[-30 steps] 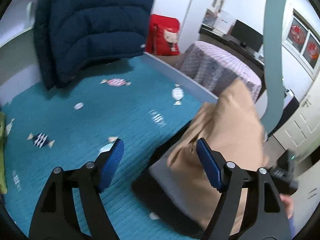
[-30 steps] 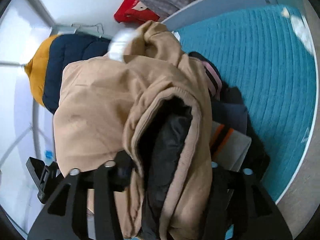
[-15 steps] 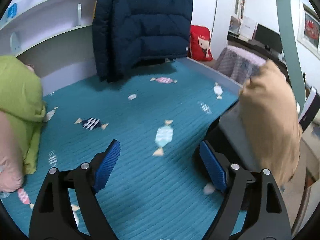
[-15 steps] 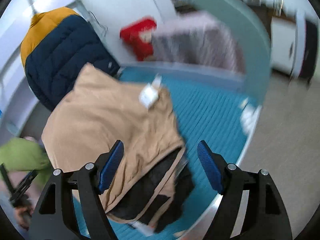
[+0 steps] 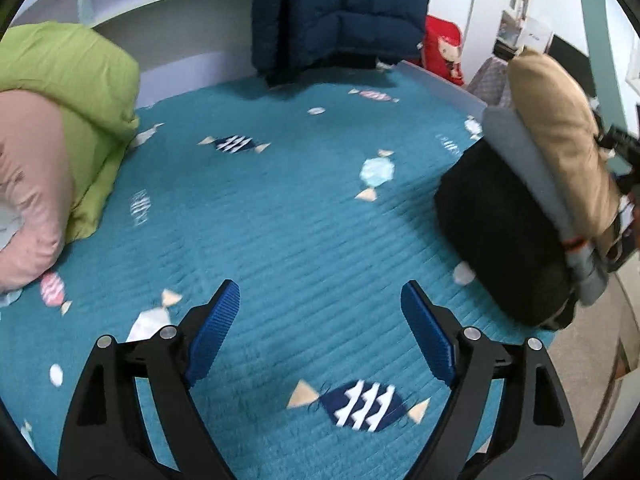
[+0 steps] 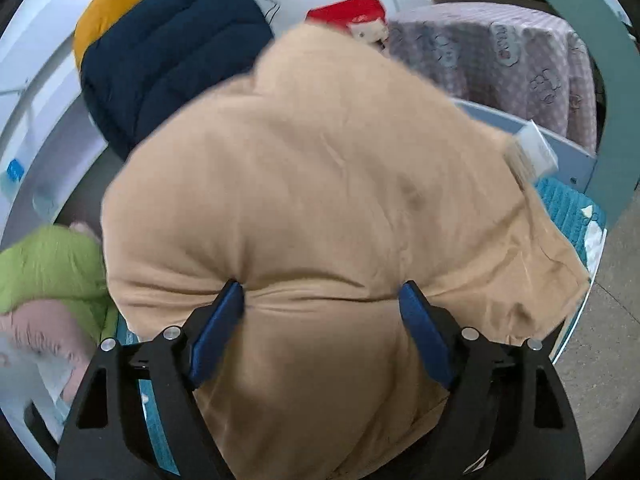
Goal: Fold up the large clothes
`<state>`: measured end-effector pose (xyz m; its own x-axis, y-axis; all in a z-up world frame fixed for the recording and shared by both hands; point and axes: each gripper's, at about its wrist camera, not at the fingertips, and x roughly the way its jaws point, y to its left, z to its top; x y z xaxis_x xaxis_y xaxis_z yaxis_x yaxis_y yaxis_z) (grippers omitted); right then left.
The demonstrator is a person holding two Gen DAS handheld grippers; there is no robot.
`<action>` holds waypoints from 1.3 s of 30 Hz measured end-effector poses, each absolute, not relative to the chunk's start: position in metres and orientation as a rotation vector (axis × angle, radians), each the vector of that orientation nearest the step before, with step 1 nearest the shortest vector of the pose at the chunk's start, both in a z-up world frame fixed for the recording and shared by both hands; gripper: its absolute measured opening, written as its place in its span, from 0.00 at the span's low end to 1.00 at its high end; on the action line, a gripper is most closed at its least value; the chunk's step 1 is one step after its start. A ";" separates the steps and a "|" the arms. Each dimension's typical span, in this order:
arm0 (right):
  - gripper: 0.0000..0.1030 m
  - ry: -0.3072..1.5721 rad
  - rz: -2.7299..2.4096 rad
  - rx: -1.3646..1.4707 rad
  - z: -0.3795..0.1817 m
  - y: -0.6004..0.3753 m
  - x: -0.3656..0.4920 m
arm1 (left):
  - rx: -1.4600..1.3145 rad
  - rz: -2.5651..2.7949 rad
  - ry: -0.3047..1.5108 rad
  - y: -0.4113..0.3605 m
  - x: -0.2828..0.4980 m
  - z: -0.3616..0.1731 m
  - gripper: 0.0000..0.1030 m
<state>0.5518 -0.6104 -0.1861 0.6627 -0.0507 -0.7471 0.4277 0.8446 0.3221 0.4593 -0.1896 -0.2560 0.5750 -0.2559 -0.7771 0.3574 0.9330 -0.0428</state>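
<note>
Tan coat bunched between the spread fingers of the right gripper; left gripper held spread and empty.
Its long axis cannot be told; teal candy-print bedspread lies below, navy puffer jacket hung ahead.

The left tongs have swung away from the tan garment, now off to their right atop the dark pile, and face open bedspread. The right tongs, which released it, again press into its bulging fabric.

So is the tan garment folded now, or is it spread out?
Folded: the tan garment sits as a compact bundle topping a pile of clothes.
</note>
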 end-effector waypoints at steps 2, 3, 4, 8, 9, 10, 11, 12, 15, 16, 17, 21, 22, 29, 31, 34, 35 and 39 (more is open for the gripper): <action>0.74 0.802 -0.293 0.481 -0.179 -0.607 0.544 | 0.128 -0.355 0.890 -0.191 0.450 -0.258 0.81; 0.75 0.797 -0.298 0.461 -0.173 -0.601 0.538 | 0.117 -0.355 0.888 -0.192 0.445 -0.259 0.82; 0.75 0.784 -0.307 0.423 -0.165 -0.592 0.529 | 0.107 -0.356 0.888 -0.195 0.441 -0.259 0.83; 0.76 0.718 -0.348 0.261 -0.143 -0.539 0.482 | 0.080 -0.404 0.853 -0.213 0.419 -0.248 0.86; 0.77 0.709 -0.358 0.222 -0.140 -0.523 0.472 | 0.081 -0.410 0.840 -0.219 0.413 -0.243 0.86; 0.81 0.702 -0.361 0.178 -0.138 -0.503 0.460 | 0.086 -0.414 0.828 -0.224 0.409 -0.239 0.87; 0.84 0.706 -0.371 0.132 -0.139 -0.486 0.451 | 0.088 -0.417 0.814 -0.229 0.403 -0.234 0.88; 0.84 0.711 -0.371 0.089 -0.142 -0.469 0.443 | 0.090 -0.412 0.799 -0.234 0.394 -0.229 0.88; 0.84 0.748 -0.355 0.019 -0.153 -0.426 0.422 | 0.060 -0.423 0.779 -0.237 0.376 -0.219 0.90; 0.84 0.761 -0.353 0.008 -0.156 -0.418 0.417 | 0.046 -0.424 0.772 -0.236 0.369 -0.215 0.91; 0.84 0.763 -0.359 -0.014 -0.157 -0.408 0.411 | 0.050 -0.413 0.762 -0.236 0.363 -0.211 0.91; 0.90 0.751 -0.394 -0.066 -0.156 -0.375 0.386 | 0.080 -0.363 0.712 -0.228 0.340 -0.201 0.93; 0.92 0.744 -0.399 -0.075 -0.154 -0.372 0.382 | 0.069 -0.361 0.711 -0.225 0.336 -0.199 0.93; 0.93 0.701 -0.448 -0.127 -0.141 -0.331 0.356 | 0.054 -0.338 0.685 -0.208 0.311 -0.187 0.96; 0.93 0.703 -0.435 -0.118 -0.138 -0.326 0.351 | 0.064 -0.352 0.682 -0.208 0.303 -0.183 0.96; 0.93 0.702 -0.431 -0.109 -0.133 -0.320 0.344 | 0.076 -0.355 0.658 -0.206 0.292 -0.176 0.96; 0.93 0.697 -0.430 -0.116 -0.131 -0.317 0.341 | 0.066 -0.356 0.654 -0.204 0.289 -0.174 0.96; 0.93 0.688 -0.417 -0.126 -0.127 -0.306 0.333 | 0.041 -0.337 0.636 -0.194 0.279 -0.166 0.96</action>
<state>0.3328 -0.3059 -0.1273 0.6939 -0.4136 -0.5894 0.3318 0.9102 -0.2480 0.2795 -0.1940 -0.1663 0.7522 -0.2963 -0.5886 0.3210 0.9448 -0.0654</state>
